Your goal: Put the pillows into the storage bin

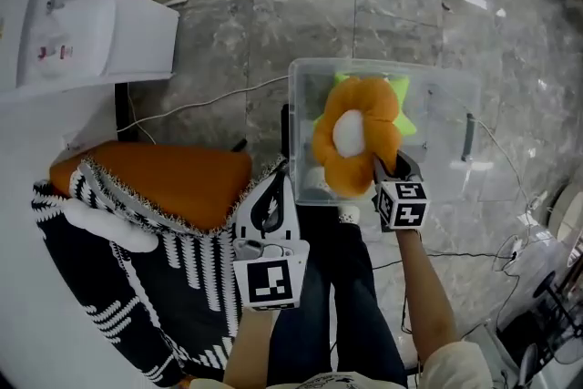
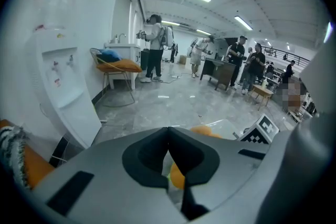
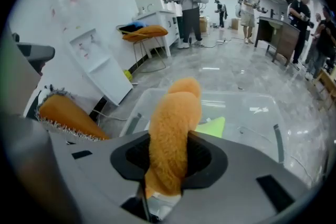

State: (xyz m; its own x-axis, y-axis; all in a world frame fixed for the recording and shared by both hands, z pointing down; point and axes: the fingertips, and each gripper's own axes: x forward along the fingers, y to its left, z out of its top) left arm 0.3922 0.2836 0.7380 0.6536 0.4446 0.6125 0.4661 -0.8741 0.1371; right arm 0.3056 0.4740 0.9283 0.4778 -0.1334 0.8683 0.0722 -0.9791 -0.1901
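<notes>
Grey marble floor (image 1: 273, 5) fills most of the head view, w/ a white water dispenser (image 1: 86, 27) at top left. At bottom left is a black-and-white striped throw (image 1: 155, 287). Its fringed edge lies over the near side of a flat orange cushion (image 1: 159, 182). That's prob. the next pillow in line, as it sits near the bin & within reach. The clear storage bin (image 1: 451, 118) stands on the floor straight ahead of the person w/ no lid on, so things can drop in from above. Over its near-left part hangs the flower pillow (image 1: 353, 134): fuzzy plush, orange petals round a white centre, soft enough to fold where it's gripped. The right gripper (image 1: 383, 168) is clamped on one lower petal, pads squeezing the plush thin. Holding it by an edge prob. lets the bulk go into the bin first. Can't tell if the pillow touches the bin floor yet; it looks approx. at rim level, partly inside. Behind it, already in the bin, a lime-green pillow (image 1: 401, 89) w/ pointed corners peeks out at the far side. The left gripper (image 1: 273, 196) hangs by the bin's near-left corner, jaws together w/ nothing btwn them, likely kept free for the cushion.
</notes>
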